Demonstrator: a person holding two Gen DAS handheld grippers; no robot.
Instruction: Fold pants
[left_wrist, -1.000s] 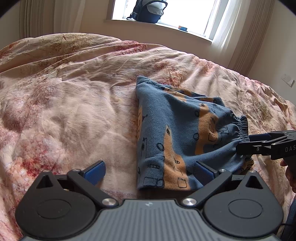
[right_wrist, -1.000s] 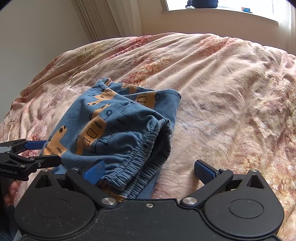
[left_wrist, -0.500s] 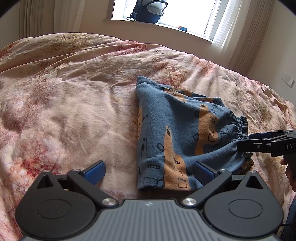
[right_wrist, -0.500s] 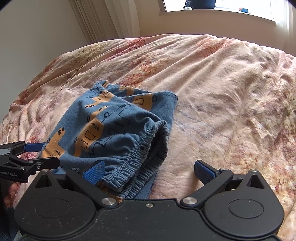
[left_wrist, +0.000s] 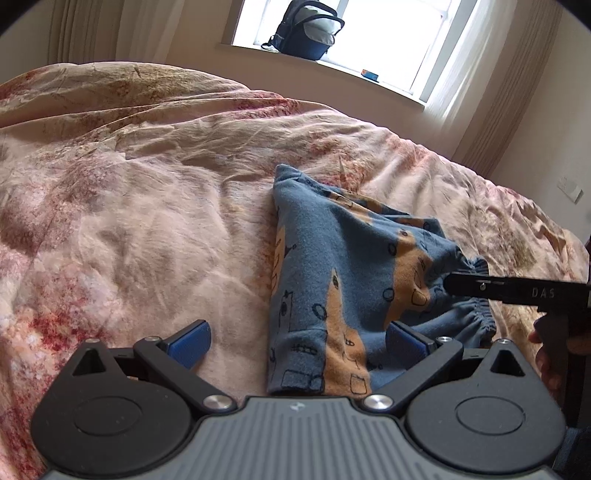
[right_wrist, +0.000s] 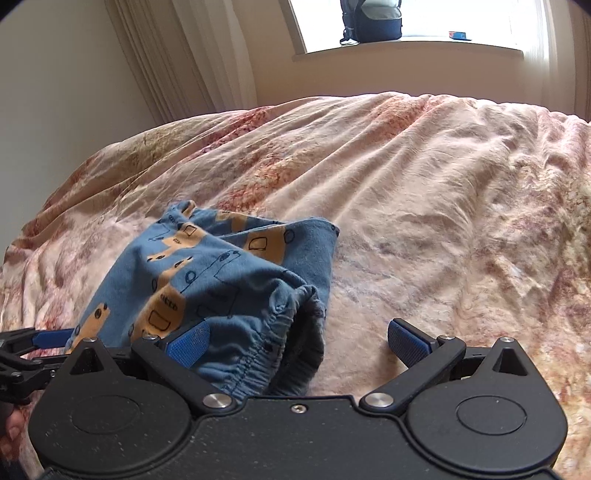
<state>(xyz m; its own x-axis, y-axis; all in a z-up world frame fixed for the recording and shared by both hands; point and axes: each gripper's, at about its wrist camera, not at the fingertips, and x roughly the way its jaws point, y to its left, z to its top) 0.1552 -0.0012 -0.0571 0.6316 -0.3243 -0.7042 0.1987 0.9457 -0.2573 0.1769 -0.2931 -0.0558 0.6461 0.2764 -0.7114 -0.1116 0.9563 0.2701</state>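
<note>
**Folded blue pants on the bed, both hand-held grippers spread apart**

A pair of small blue fleece pants (left_wrist: 332, 280) printed with orange vehicle shapes is seen lying folded into a compact bundle on a wrinkled pink and cream floral bed cover (left_wrist: 147, 221). The gathered elastic waistband (right_wrist: 266, 343) is turned toward the near right side of the bundle.

The left hand-held gripper (left_wrist: 295, 339) is held low at the near edge of the pants with its blue-padded fingers spread wide; one pad is over the bed cover and the other over the cloth, and nothing is clamped between them. The right hand-held gripper (right_wrist: 295, 341) is likewise spread wide, its left pad over the waistband and its right pad over bare bed cover, with no cloth pinched.

A dark blue backpack (left_wrist: 306, 33) is seen on the window sill beyond the bed.
</note>
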